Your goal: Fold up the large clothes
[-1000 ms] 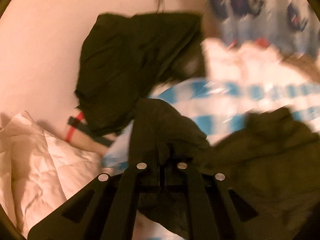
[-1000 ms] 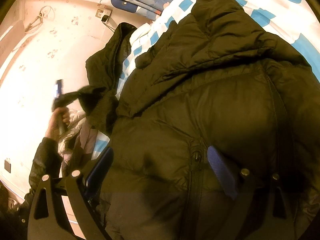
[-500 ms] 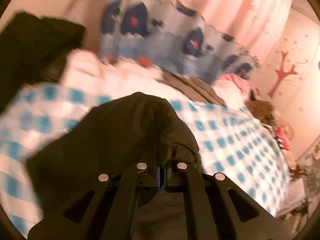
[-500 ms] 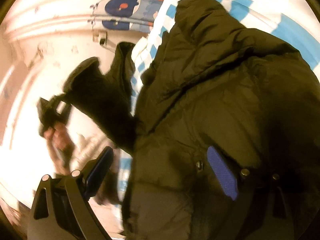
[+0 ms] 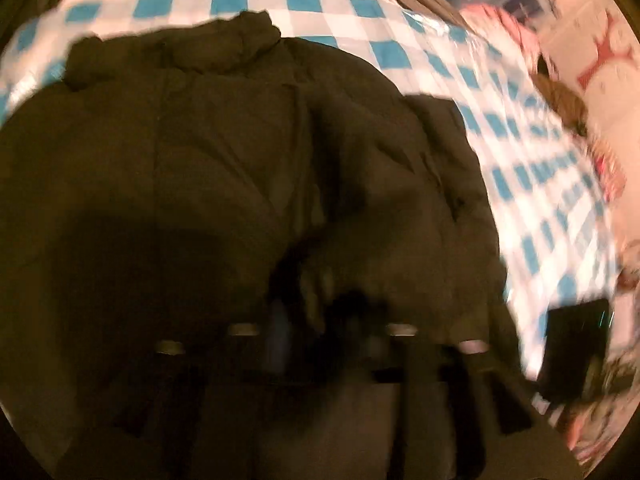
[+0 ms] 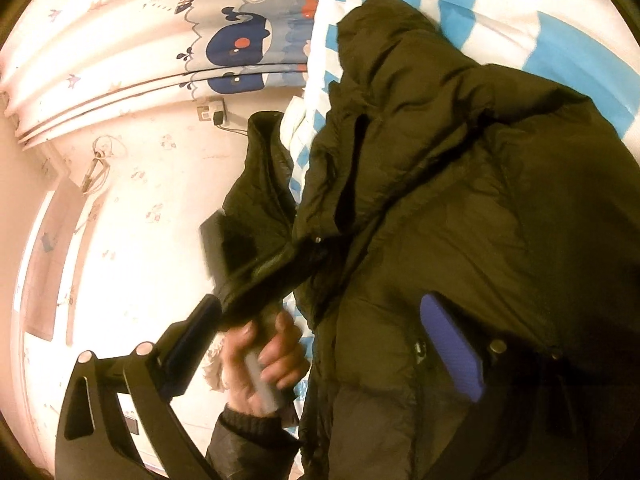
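A dark puffer jacket (image 5: 224, 168) is spread across the blue-checked bed cover (image 5: 532, 184). The left gripper (image 5: 320, 332) is seen opening, sleeve fabric between its jaws. The right gripper (image 6: 332, 340) is held wide open, nothing clamped. The jacket is judged soft, bulky and slippery, best gripped at hem or cuffs.

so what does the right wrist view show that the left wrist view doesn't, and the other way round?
Right wrist only: the person's hand gripping the left tool's handle beside the bed, the whale curtain, a wall socket, and the right tool with jaws wide apart, one blue pad against the jacket.

Left wrist only: the jacket's collar lying flat, a pink item at the bed's far edge, and the left tool, blurred, its jaws opening over the dark fabric.

Both: the dark puffer jacket spread on the blue-checked sheet.
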`<state>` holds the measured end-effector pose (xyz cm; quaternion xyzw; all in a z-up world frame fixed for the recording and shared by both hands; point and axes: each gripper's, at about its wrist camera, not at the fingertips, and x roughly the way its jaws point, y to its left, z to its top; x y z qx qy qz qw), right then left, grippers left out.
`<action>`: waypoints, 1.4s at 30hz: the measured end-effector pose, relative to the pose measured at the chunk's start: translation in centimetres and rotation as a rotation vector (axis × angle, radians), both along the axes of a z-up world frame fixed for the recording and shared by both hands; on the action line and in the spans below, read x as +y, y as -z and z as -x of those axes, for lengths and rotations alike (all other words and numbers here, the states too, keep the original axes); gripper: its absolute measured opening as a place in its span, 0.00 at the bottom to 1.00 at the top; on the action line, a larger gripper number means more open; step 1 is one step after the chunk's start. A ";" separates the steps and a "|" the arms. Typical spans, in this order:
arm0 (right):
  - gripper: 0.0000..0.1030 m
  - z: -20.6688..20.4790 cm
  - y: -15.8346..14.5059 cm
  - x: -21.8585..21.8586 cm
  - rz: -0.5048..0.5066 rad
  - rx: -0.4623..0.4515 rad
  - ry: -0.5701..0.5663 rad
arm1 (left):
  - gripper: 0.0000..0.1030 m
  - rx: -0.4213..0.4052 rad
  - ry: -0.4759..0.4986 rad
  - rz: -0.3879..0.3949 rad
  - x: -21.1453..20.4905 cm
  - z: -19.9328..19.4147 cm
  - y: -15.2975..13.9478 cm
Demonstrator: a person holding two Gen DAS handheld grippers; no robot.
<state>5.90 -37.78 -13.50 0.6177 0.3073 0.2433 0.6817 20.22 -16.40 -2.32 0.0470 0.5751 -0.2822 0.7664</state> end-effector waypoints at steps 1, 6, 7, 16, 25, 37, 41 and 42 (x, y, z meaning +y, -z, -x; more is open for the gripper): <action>0.93 -0.1 -0.2 0.2 -0.022 -0.016 -0.008 | 0.65 -0.051 0.008 -0.050 0.7 1.9 -1.0; 0.93 -0.3 -1.8 2.2 -0.078 -0.076 -0.077 | 0.85 -0.238 -0.113 -0.101 6.0 9.7 -3.9; 0.93 -0.7 -2.2 2.9 -0.072 -0.086 -0.088 | 0.86 -0.249 -0.155 -0.047 7.8 11.3 -4.3; 0.93 -8.7 -2.8 6.2 -0.038 0.010 -0.035 | 0.88 -0.226 -0.375 0.226 16.8 15.6 -3.0; 0.13 -14.2 -1.9 6.3 0.160 0.140 0.071 | 0.88 -0.313 -0.434 0.266 19.9 16.1 -5.3; 0.06 -10.4 -12.9 2.1 0.561 -0.130 0.189 | 0.88 -0.290 -0.509 0.291 22.5 15.4 -4.9; 0.06 -9.5 -7.5 -0.2 0.552 0.005 0.168 | 0.88 -0.286 -0.506 0.266 22.1 15.2 -4.5; 0.06 -9.9 -5.8 -0.4 0.543 0.052 0.141 | 0.88 -0.283 -0.505 0.263 22.0 15.2 -4.4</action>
